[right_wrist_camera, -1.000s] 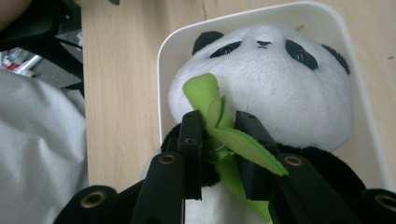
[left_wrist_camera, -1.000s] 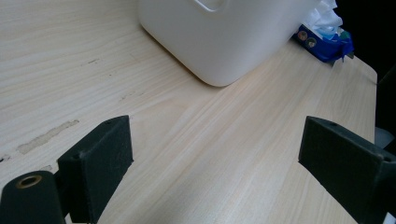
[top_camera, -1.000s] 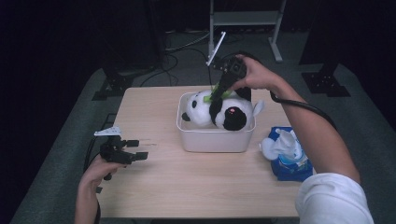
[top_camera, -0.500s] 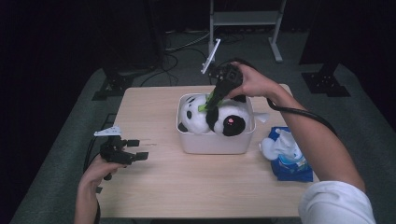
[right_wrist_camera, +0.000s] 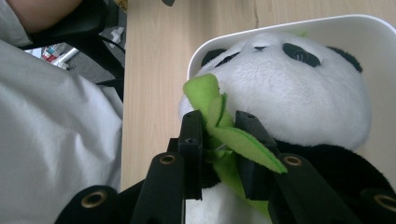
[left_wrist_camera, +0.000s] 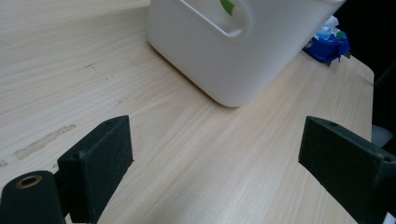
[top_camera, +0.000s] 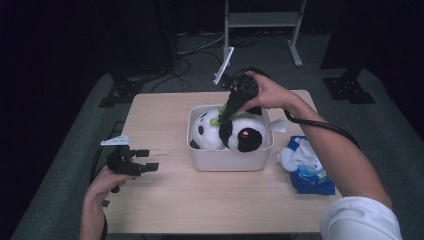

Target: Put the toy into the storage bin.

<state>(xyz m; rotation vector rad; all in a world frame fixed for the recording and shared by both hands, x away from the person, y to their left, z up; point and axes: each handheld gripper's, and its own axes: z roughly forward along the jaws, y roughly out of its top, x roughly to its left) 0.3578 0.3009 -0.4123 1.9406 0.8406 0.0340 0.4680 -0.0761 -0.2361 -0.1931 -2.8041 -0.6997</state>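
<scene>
panda plush (top_camera: 235,132) lying in white bin (top_camera: 230,160) on counter | right gripper (right_wrist_camera: 219,135) jaws clenched on its green leaf (right_wrist_camera: 224,128) | left gripper (top_camera: 142,161) released, idle | judged: placement near done, release left

We find no legible text, label, brand, number or sign on any item. The blue package (top_camera: 311,172) at the table's right edge carries print too small and blurred for us to read; the white bin (top_camera: 230,159) is unmarked on its visible sides.
</scene>
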